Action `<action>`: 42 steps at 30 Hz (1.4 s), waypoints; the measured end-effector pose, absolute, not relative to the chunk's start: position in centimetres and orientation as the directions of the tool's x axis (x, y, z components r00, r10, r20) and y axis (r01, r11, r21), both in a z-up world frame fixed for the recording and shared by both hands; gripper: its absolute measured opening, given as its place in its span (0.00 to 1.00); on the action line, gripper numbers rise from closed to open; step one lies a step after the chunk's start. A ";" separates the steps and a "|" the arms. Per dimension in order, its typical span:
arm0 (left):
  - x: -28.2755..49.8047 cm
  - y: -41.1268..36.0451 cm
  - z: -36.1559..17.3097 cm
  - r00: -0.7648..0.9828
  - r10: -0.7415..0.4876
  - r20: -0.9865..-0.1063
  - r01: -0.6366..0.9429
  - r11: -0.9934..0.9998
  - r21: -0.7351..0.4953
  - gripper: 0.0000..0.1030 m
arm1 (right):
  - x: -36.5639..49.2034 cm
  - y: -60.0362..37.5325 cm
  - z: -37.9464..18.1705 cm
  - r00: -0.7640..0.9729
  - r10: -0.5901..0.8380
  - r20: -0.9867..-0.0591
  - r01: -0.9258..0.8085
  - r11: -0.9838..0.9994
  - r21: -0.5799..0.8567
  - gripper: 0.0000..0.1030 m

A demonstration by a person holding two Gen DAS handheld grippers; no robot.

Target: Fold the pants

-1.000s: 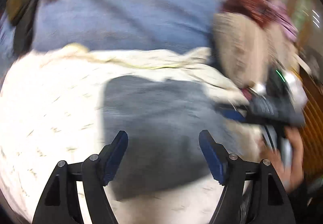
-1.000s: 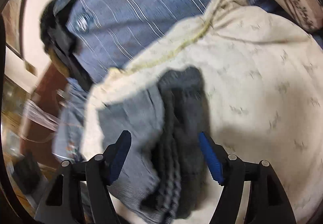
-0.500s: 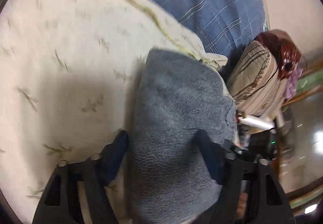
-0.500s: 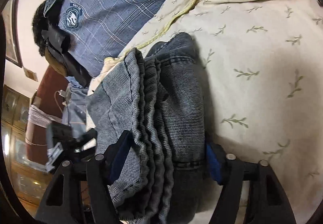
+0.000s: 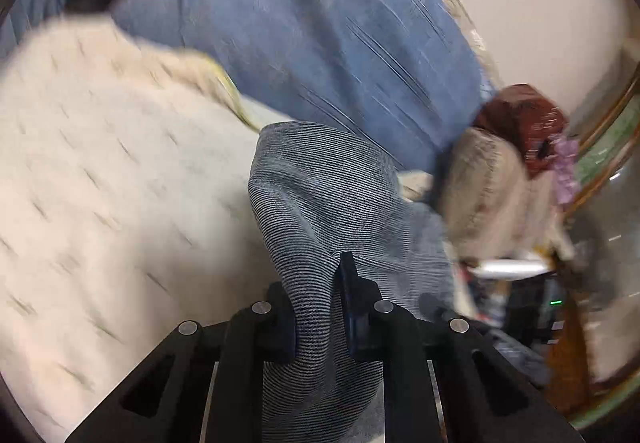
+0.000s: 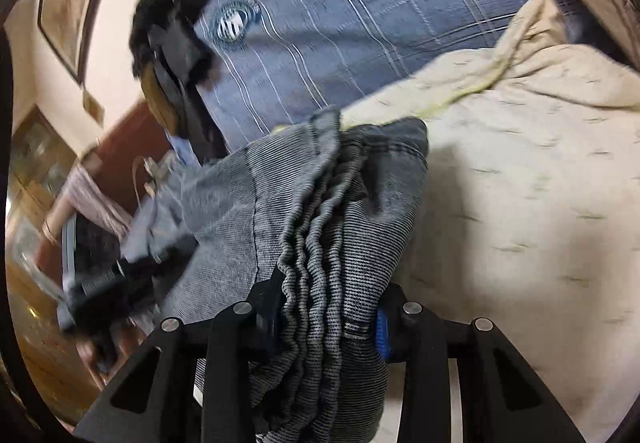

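The pants (image 5: 320,203) are grey-blue striped denim, folded into a thick bundle. My left gripper (image 5: 316,307) is shut on one end of the bundle, which bulges up between its fingers. My right gripper (image 6: 326,319) is shut on the other end, where the elastic waistband (image 6: 316,243) and several layers stack between its fingers. The pants (image 6: 280,203) hang just above a cream bedspread. The left gripper shows in the right wrist view (image 6: 104,279), blurred, at the pants' far end.
A cream leaf-print bedspread (image 5: 100,203) covers the bed. A blue plaid cover (image 6: 360,15) lies behind it. A beige pillow and a red-brown bag (image 5: 520,119) sit at the far right in the left wrist view. Wooden furniture (image 6: 116,147) stands left of the bed.
Both grippers have closed on the folded pants, which lay between their open fingers half a second ago. The bundle has lifted off the bedspread and both views have swung.
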State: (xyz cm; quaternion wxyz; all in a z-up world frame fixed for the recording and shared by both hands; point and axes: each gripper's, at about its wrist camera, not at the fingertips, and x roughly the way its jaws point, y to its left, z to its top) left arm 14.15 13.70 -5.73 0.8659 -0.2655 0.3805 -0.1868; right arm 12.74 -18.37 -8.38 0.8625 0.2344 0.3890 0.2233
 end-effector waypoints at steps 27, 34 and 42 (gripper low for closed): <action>9.4 13.8 -9.7 0.619 -0.377 -0.689 -0.053 0.855 -0.516 0.13 | 8.7 -17.4 -10.6 0.487 0.529 -0.695 -0.174 0.838 0.517 0.38; 7.9 14.2 -9.7 0.608 -0.380 -0.697 -0.057 0.855 -0.516 0.27 | 7.9 -18.3 -10.3 0.513 0.552 -0.657 -0.164 0.814 0.556 0.48; 3.4 14.2 -10.1 0.578 -0.263 -0.773 -0.126 0.907 -0.402 0.60 | 4.8 -16.2 -9.8 0.548 0.411 -0.729 -0.246 0.912 0.329 0.71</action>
